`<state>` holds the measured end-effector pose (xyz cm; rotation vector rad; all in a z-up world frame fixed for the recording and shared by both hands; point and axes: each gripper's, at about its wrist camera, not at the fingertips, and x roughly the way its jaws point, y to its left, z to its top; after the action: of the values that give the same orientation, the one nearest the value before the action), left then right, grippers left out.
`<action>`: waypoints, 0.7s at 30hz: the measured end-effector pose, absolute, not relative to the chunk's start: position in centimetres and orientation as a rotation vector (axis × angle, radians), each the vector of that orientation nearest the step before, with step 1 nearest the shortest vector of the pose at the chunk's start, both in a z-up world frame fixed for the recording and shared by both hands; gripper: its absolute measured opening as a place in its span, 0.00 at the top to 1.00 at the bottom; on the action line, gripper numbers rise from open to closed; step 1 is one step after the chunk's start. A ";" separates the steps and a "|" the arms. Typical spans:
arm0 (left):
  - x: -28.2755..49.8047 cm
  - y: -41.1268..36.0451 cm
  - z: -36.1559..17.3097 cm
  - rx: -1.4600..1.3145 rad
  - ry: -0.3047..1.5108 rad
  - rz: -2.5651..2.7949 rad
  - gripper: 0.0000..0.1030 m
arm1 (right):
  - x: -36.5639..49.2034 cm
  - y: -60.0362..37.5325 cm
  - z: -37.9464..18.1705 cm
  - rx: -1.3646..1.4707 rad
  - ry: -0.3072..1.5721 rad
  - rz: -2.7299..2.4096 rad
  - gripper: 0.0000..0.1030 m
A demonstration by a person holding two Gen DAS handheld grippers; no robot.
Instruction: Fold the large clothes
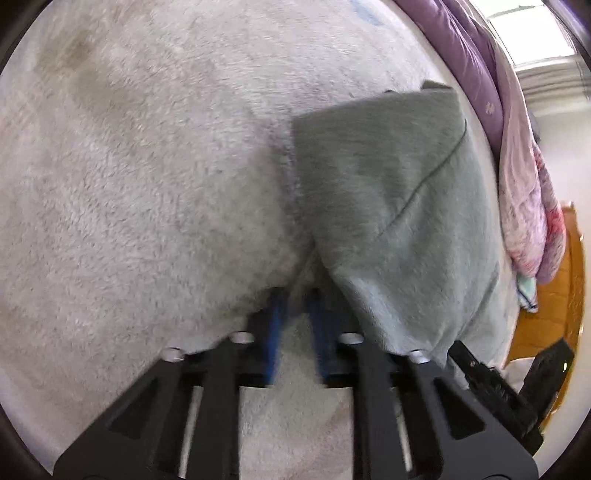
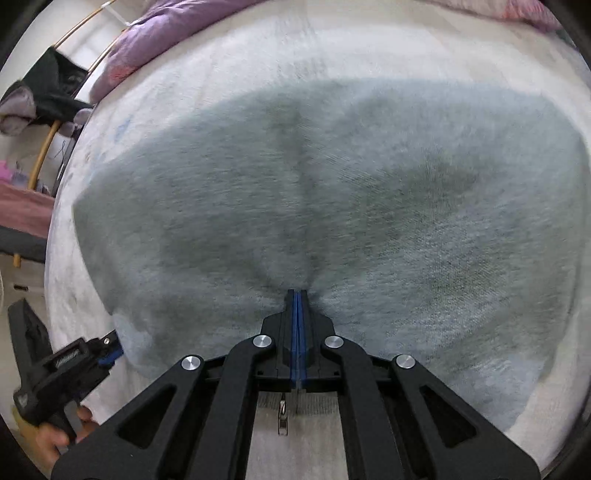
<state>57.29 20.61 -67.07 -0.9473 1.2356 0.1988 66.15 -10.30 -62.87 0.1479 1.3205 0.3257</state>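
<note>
— Biggest first?
— Covered by a pale fleecy blanket [image 1: 140,177], spread wide over the bed, filling most of both views. Faintly stained near the far left in the left wrist view.

— And on it?
— Lying across that blanket, a grey-green garment [image 2: 332,192], soft knit, large. Seen in the left wrist view [image 1: 399,206] with a straight folded edge toward the left and a diagonal seam running across it. Blurred in both views.

— Around the edges?
— Heaped along the far side of the bed, a purple quilt [image 1: 476,66], pink where it hangs down. Beyond it, a bright window [image 1: 532,33]. Low at the right, an orange wooden floor [image 1: 554,295].

— Now the tools.
— Right hand-held gripper [image 2: 297,295]: clenched, blue pads pressed together, garment cloth pinched at the tips and puckered around them. Also visible at the lower right of the left wrist view.
— Left hand-held gripper [image 1: 295,295]: blue fingers [image 1: 275,332] apart, with a gap between; tips buried at the garment's near edge where it meets the blanket. Cannot tell whether any cloth is gripped. Seen again from the right wrist view [image 2: 107,350] at the garment's left corner, with the person's hand [image 2: 55,439] on its handle.
</note>
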 end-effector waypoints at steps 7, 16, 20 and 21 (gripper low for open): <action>56.3 22.2 -65.9 -1.042 1.186 0.133 0.97 | 62.5 -6.3 -60.0 0.075 1.213 0.525 0.61; 55.6 22.9 -67.8 -1.050 1.247 0.193 0.82 | 62.7 -2.6 -60.8 0.065 1.236 0.572 0.58; 56.4 22.5 -67.3 -1.010 1.250 0.174 0.99 | 62.3 -1.6 -61.1 0.039 1.237 0.595 0.55; 56.4 22.4 -66.9 -1.014 1.233 0.159 0.97 | 62.0 -1.2 -61.1 0.028 1.236 0.613 0.54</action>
<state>56.43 22.44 -66.89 -1.0143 1.2331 0.1591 62.02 -1.22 -61.13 0.0283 1.2361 0.6132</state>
